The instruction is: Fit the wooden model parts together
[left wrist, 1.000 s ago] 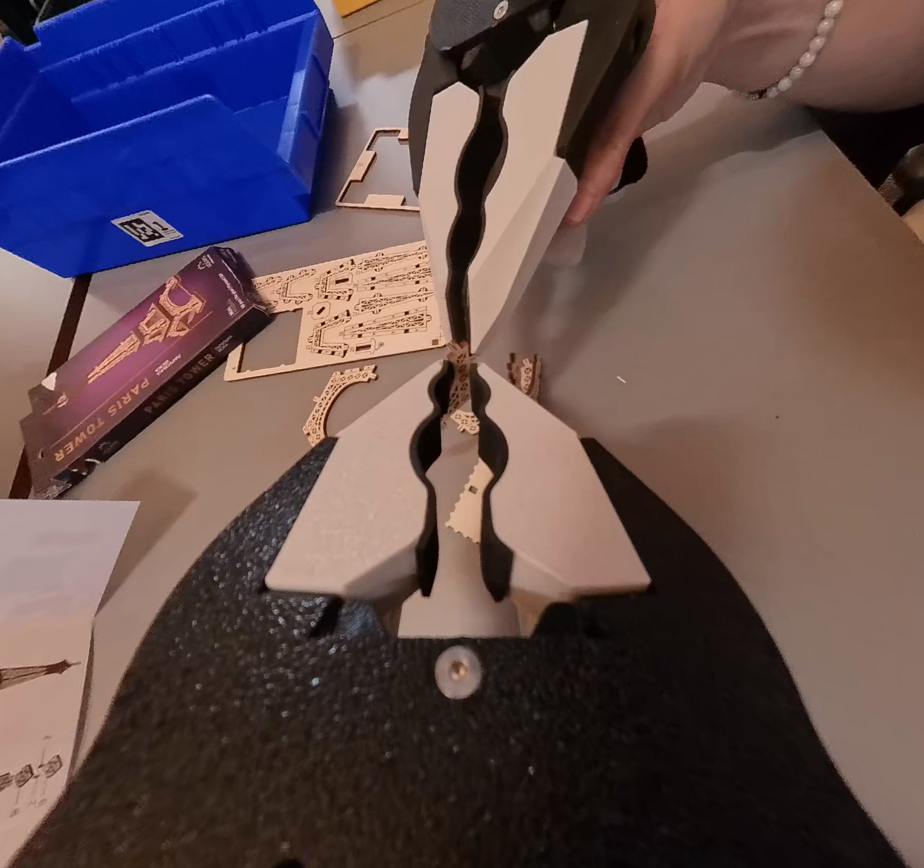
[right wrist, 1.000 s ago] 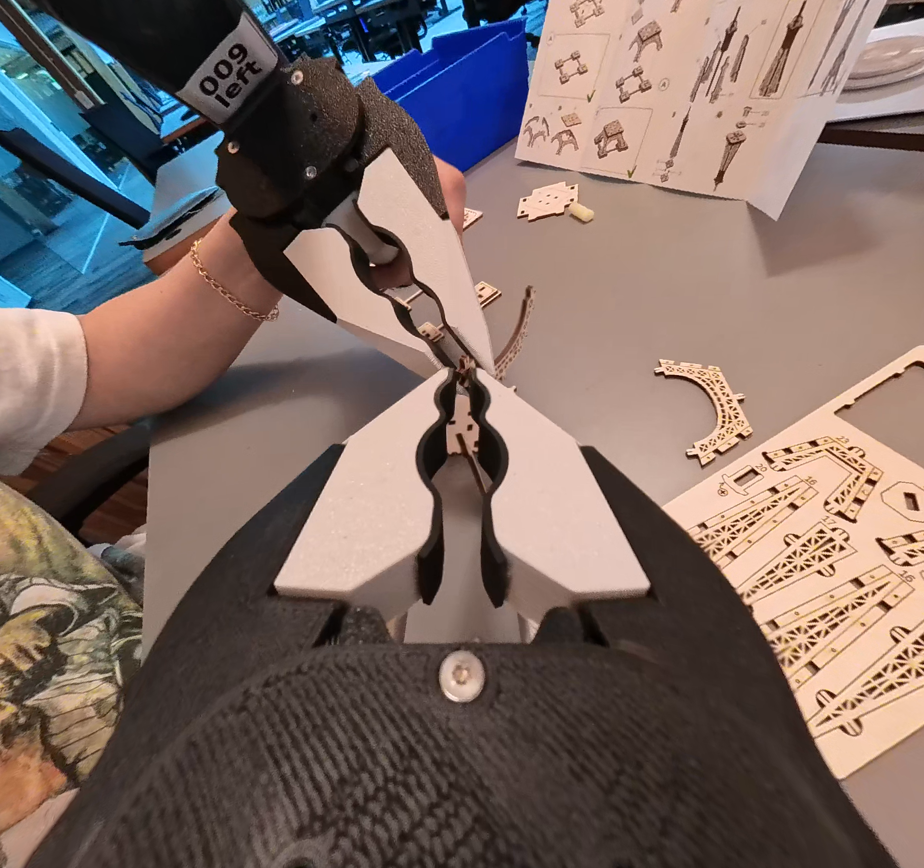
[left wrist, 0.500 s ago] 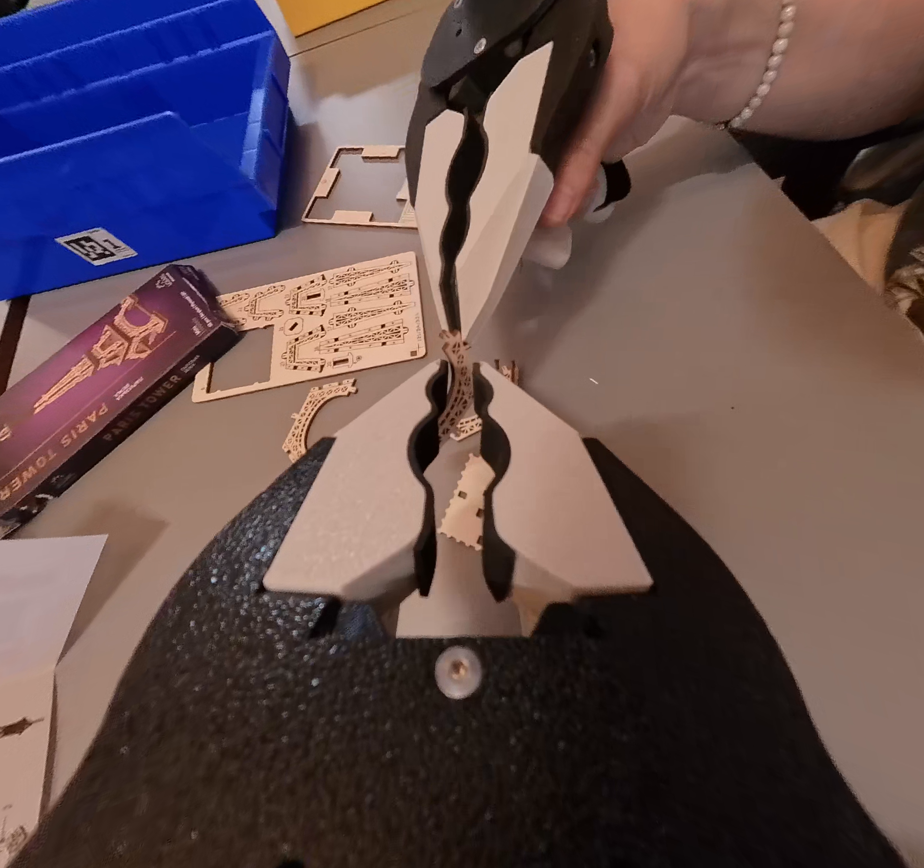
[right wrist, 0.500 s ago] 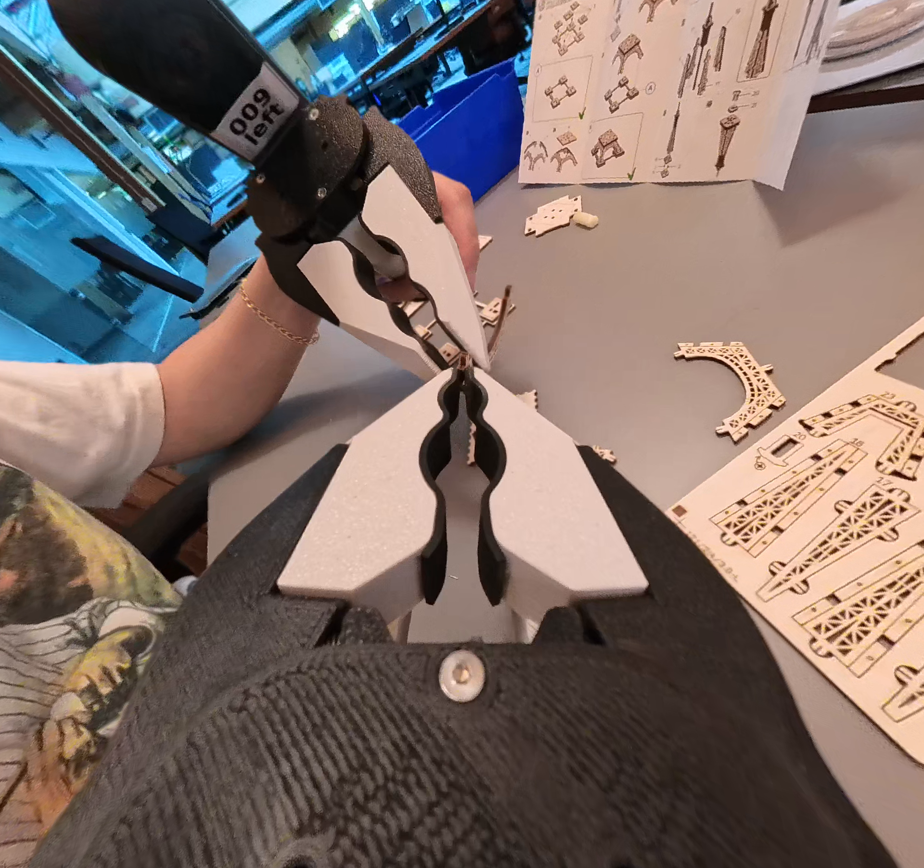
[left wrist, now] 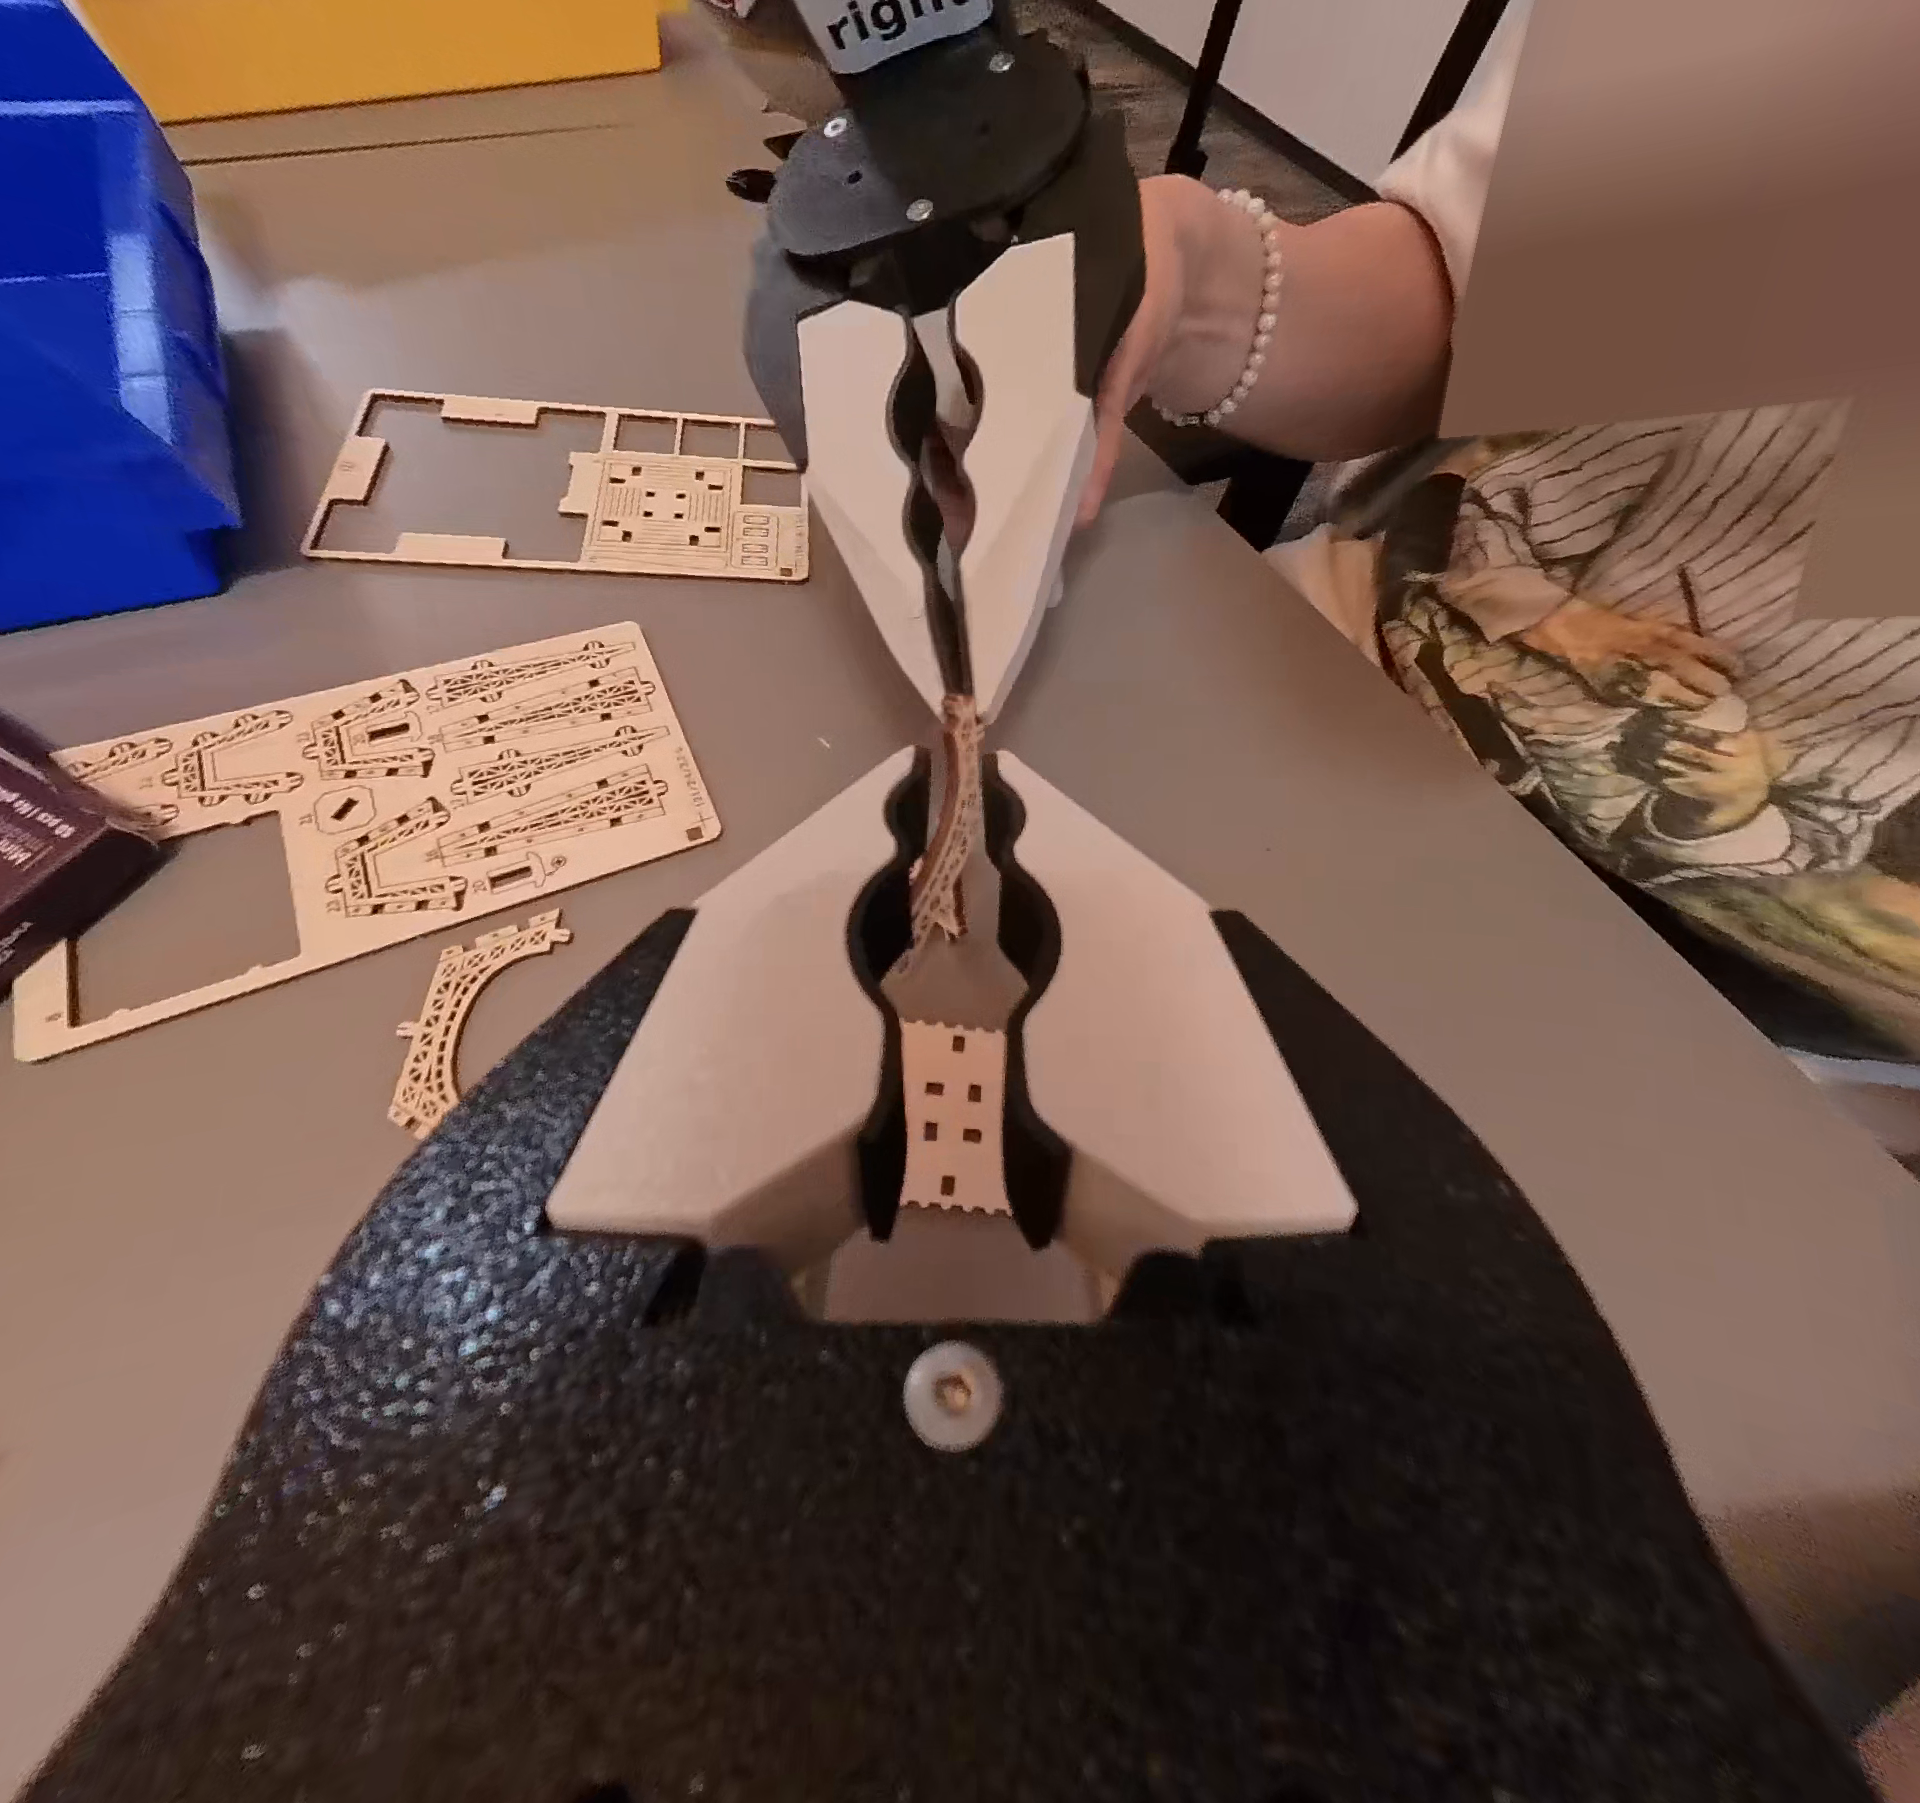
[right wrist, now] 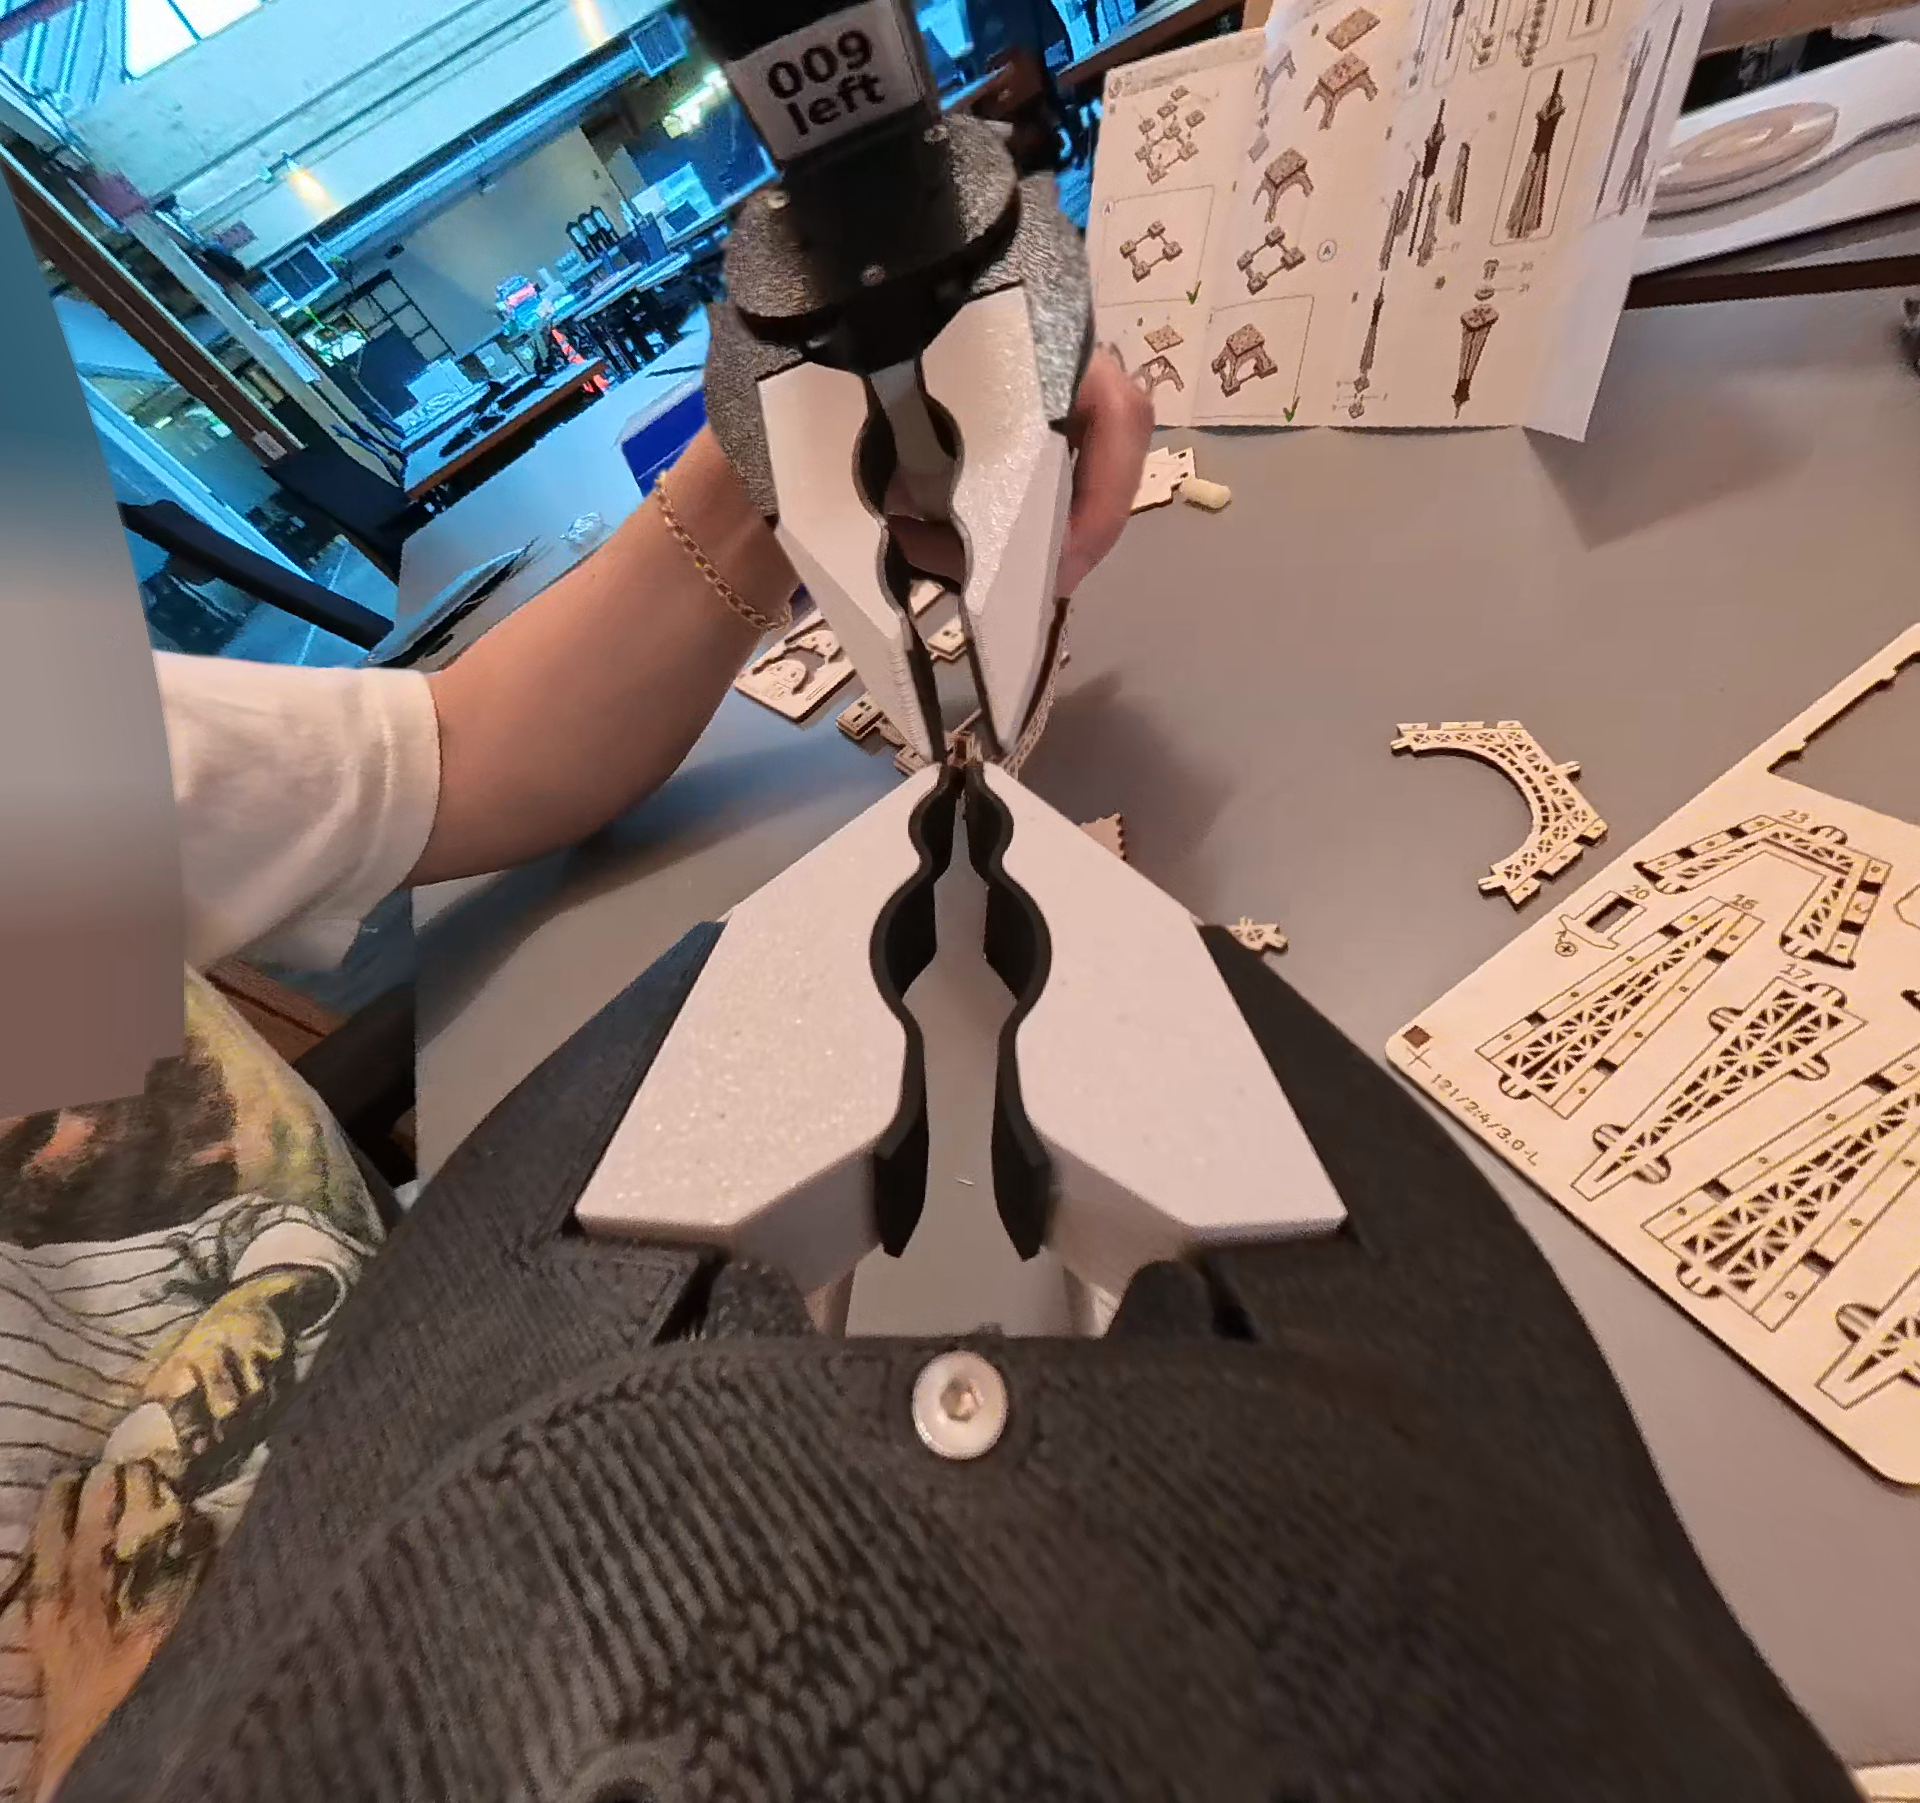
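Both grippers have swung round to face each other tip to tip above the grey tabletop (left wrist: 1299, 766): the left white-fingered gripper (left wrist: 954, 766), jaws slightly parted, cradles a pale laser-cut lattice wooden strip (left wrist: 951, 849), while the right white-fingered gripper (right wrist: 958, 771), tips nearly closed, pinches that strip's far end. Likely this opposed hold steadies the slender, curved, fretwork piece for slotting. A perforated wooden panel (left wrist: 951, 1125) lies between the left fingers; punched part sheets (left wrist: 395, 797) lie toward the tabletop's left edge.

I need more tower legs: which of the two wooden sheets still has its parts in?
The near sheet, beside the loose arch; the far sheet by the blue bin is mostly empty frame.
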Demonstrator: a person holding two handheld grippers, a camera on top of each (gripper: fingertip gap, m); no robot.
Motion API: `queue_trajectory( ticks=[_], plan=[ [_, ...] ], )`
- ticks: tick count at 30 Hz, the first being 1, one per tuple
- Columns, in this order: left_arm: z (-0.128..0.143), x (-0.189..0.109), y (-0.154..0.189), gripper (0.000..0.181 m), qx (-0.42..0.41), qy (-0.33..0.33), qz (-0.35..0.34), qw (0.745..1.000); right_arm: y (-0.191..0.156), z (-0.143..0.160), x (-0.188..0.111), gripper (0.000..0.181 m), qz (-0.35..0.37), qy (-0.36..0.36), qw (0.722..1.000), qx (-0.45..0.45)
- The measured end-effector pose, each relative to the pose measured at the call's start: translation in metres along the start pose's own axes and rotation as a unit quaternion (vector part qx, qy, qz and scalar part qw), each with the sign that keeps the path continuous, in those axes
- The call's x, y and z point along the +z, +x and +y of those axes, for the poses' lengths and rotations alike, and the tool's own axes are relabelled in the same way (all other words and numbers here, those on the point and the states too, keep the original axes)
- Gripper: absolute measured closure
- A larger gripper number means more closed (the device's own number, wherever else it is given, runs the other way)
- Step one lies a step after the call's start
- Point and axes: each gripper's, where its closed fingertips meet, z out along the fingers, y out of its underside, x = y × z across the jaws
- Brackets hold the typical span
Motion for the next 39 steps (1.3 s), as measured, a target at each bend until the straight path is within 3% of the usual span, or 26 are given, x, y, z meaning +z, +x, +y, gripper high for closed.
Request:
queue_trajectory(
  ticks=[11,17,20,22,28,34,39],
  plan=[
    [0.002,-0.002,0.001,0.178,-0.032,0.047,0.04,0.998,-0.001,-0.004,0.006,0.181,-0.007,0.01,1.0,-0.025],
    [0.005,-0.002,0.003,0.18,-0.027,0.039,0.05,0.998,-0.002,-0.003,0.01,0.181,-0.003,0.007,0.999,-0.047],
    [0.009,-0.002,0.002,0.179,-0.032,0.033,0.052,0.998,0.001,0.003,0.009,0.181,0.005,-0.013,0.999,-0.053],
    [0.011,-0.007,0.001,0.18,-0.049,0.035,0.053,0.997,0.003,0.015,0.006,0.165,0.022,-0.05,0.997,-0.056],
    [0.029,-0.007,0.005,0.18,-0.083,-0.001,0.076,0.994,0.022,0.055,0.005,0.152,0.126,-0.139,0.978,-0.087],
    [0.035,-0.001,0.005,0.18,-0.129,-0.006,0.113,0.985,0.017,0.05,0.017,0.175,0.044,-0.13,0.986,-0.091],
    [0.038,0.0,0.006,0.18,-0.126,-0.008,0.118,0.985,0.021,0.056,0.022,0.18,0.002,-0.156,0.98,-0.123]
  ],
)
